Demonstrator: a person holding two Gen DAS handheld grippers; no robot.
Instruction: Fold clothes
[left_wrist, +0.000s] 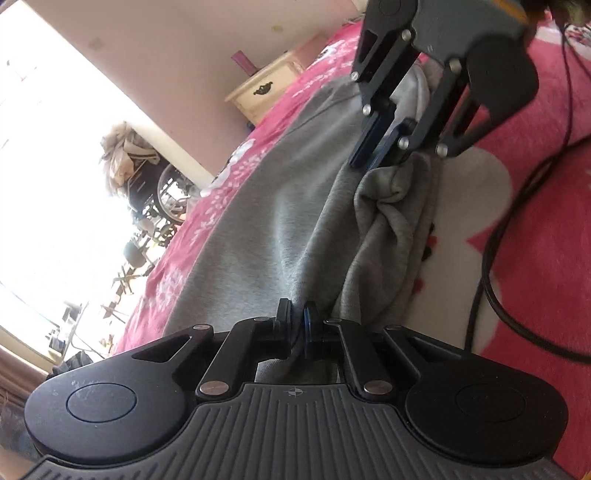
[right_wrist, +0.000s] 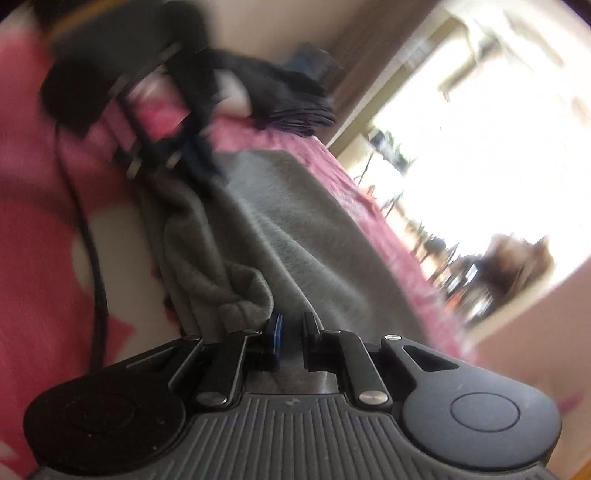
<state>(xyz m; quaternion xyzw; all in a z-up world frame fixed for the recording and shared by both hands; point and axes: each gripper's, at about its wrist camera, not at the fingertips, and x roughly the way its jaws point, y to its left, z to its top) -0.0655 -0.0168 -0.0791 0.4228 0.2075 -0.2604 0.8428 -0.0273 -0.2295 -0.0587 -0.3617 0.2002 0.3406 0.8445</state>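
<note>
Grey garment (left_wrist: 280, 221) lies stretched along the pink blanket (left_wrist: 535, 229) on the bed. Left gripper (left_wrist: 298, 325) clamped on its edge; right gripper (right_wrist: 291, 326) slightly apart, fabric between. Black cable (left_wrist: 491, 258) beside garment. Nightstand (left_wrist: 262, 88) beyond the far edge. Right view blurred.

Soft grey fleece garment (left_wrist: 280, 206) lies on fuzzy pink blanket (left_wrist: 535, 221).

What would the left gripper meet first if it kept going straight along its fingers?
The grey garment its left gripper already pinches; further along that line, probably the right gripper, though depth is unclear.
</note>
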